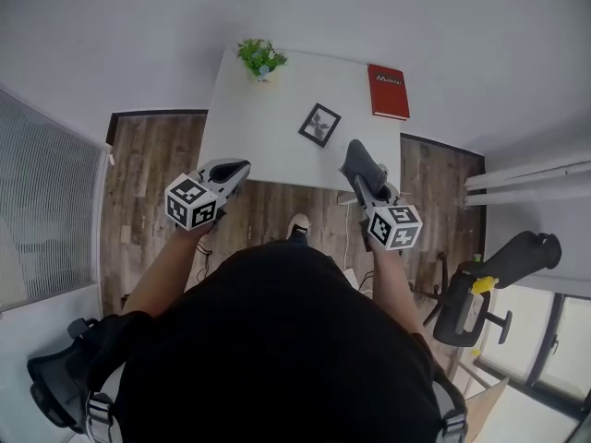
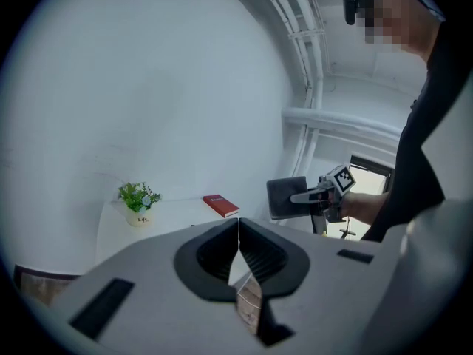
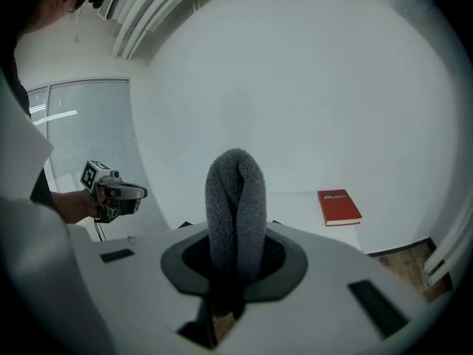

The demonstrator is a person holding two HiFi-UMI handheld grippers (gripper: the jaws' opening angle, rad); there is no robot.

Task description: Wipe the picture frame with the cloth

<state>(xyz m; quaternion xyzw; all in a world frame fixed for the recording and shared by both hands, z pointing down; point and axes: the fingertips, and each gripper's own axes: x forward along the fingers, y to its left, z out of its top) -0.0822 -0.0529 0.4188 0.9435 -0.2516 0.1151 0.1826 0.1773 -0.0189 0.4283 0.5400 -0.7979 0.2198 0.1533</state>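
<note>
- Both jaws of the left gripper (image 1: pixel 240 167) meet, with nothing between them.
- Right gripper (image 1: pixel 362 166) jaws clamp a folded cloth (image 3: pixel 236 198).
- Frame (image 1: pixel 319 125) lies on the bench (image 1: pixel 259 109), ahead, between the grippers.

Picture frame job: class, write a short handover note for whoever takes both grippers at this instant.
Left gripper: shut, empty, near the front edge of the white table.
Right gripper: shut on the folded grey fleecy cloth, also by the front edge.
Small black picture frame: on the table, between the potted green plant and the red book, clear of both grippers.
Done: cloth is in grip.
Left: bring the cloth to the frame and wipe it.
</note>
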